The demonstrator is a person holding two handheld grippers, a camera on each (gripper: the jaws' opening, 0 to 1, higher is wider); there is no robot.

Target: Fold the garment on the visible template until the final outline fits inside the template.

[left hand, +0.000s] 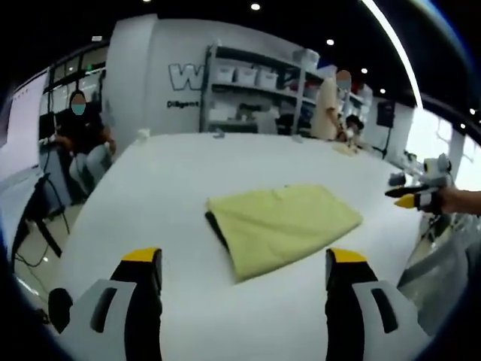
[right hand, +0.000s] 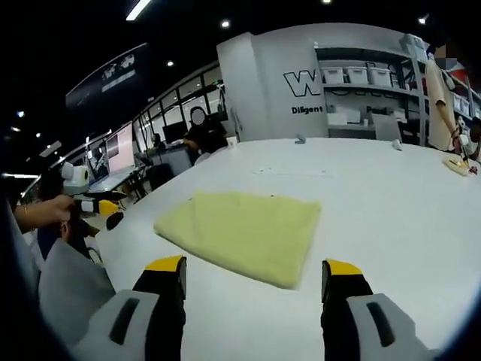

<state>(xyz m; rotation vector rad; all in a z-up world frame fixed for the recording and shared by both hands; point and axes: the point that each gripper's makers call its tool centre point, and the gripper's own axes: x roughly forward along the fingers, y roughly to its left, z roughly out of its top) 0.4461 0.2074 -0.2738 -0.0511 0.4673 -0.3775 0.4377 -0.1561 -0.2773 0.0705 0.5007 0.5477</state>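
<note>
Ahead of my left gripper (left hand: 244,263), jaws spread and empty, the folded yellow garment (left hand: 284,222) lies flat on the white bench (left hand: 165,188), well clear of the tips. My right gripper (right hand: 255,274) is also released, with the garment (right hand: 244,233) just beyond it. A dark edge peeks from under the garment's near corner.

We hold the left gripper (left hand: 244,267) low, its two yellow-tipped jaws spread wide apart with nothing between them, pointing toward the near edge of the folded yellow garment (left hand: 284,224), short of touching it. The right gripper (right hand: 255,274) sits the same way, jaws parted and empty, just short of the garment's nearest corner. In the left gripper view the right gripper (left hand: 412,197) appears well off to the garment's far side, gripped by our hand (left hand: 460,200).
</note>
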